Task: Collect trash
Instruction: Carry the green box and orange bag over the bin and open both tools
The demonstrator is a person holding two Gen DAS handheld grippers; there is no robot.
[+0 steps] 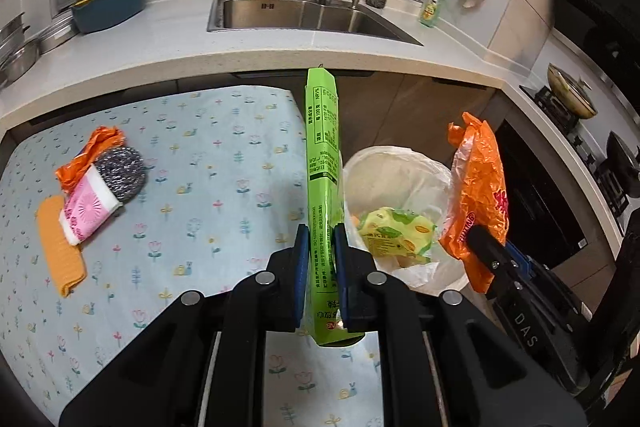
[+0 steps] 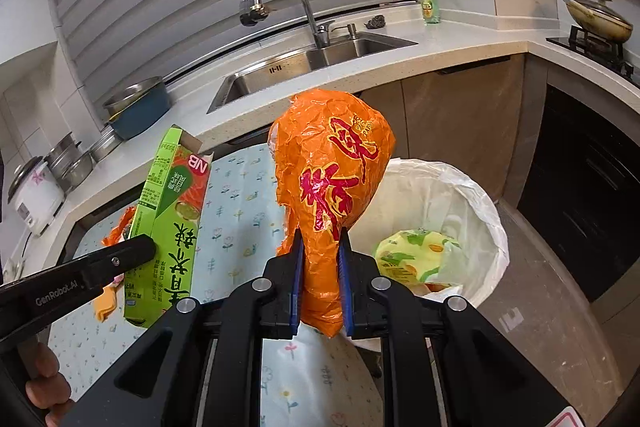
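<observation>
My left gripper (image 1: 321, 231) is shut on a flattened green carton (image 1: 322, 163), held edge-on above the right edge of the table. The same green carton (image 2: 168, 223) shows its printed face in the right wrist view, with the left gripper (image 2: 150, 249) clamped on it. My right gripper (image 2: 320, 235) is shut on a crumpled orange wrapper (image 2: 332, 179), held up beside the bin. That orange wrapper (image 1: 478, 195) hangs from the right gripper (image 1: 474, 233) at the bin's right rim. The white-lined trash bin (image 1: 400, 163) (image 2: 472, 195) holds a yellow-green packet (image 1: 394, 231) (image 2: 416, 255).
On the flowered tablecloth (image 1: 200, 167) lie an orange bag scrap (image 1: 94, 151), a steel scourer (image 1: 122, 173), a pink-white sponge pack (image 1: 86, 213) and an orange cloth (image 1: 60, 247). Behind are the counter with sink (image 1: 304, 15), a blue basin (image 1: 110, 1) and a stove (image 2: 596, 43) at right.
</observation>
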